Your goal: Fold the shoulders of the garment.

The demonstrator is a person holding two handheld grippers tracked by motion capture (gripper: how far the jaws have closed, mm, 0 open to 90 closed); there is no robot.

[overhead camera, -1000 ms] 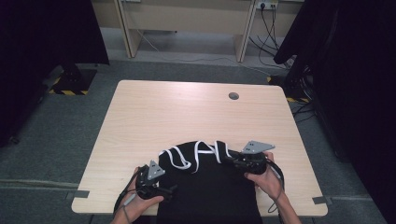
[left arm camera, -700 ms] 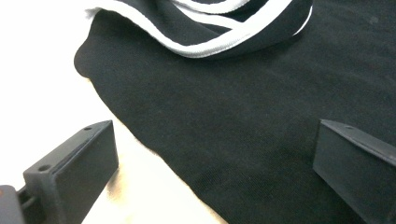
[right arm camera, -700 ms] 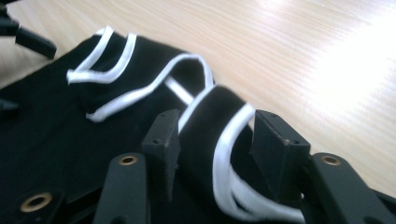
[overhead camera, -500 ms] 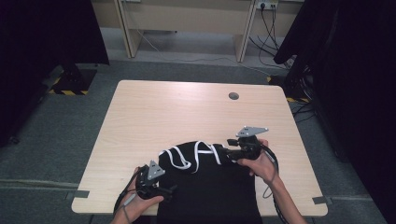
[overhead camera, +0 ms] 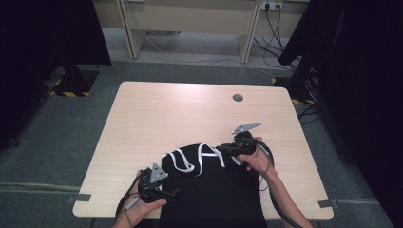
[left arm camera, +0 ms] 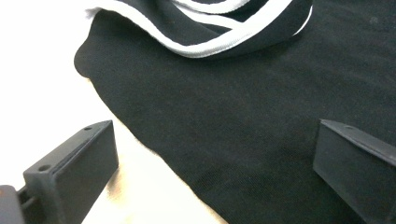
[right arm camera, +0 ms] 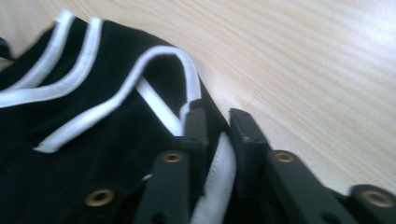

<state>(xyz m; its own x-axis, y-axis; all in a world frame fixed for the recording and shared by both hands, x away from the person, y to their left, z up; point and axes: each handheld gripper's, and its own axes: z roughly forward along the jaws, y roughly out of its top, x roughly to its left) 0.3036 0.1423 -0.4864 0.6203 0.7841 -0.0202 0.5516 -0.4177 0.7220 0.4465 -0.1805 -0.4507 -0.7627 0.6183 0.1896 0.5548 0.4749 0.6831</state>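
Two grippers work a black garment (overhead camera: 214, 190) with white trim (overhead camera: 183, 161) that lies on the near half of the wooden table (overhead camera: 190, 114), its lower part hanging over the near edge. At the garment's far right corner the right gripper (overhead camera: 227, 151) has just been closing its jaws, and the right gripper view has them clamped on a strip of the white-edged hem. Near the table's front edge, the left gripper (overhead camera: 172, 194) rests at the garment's left side; its jaws stand wide apart over the black cloth, pressing on nothing. White bands curl across the bunched top edge between the two grippers
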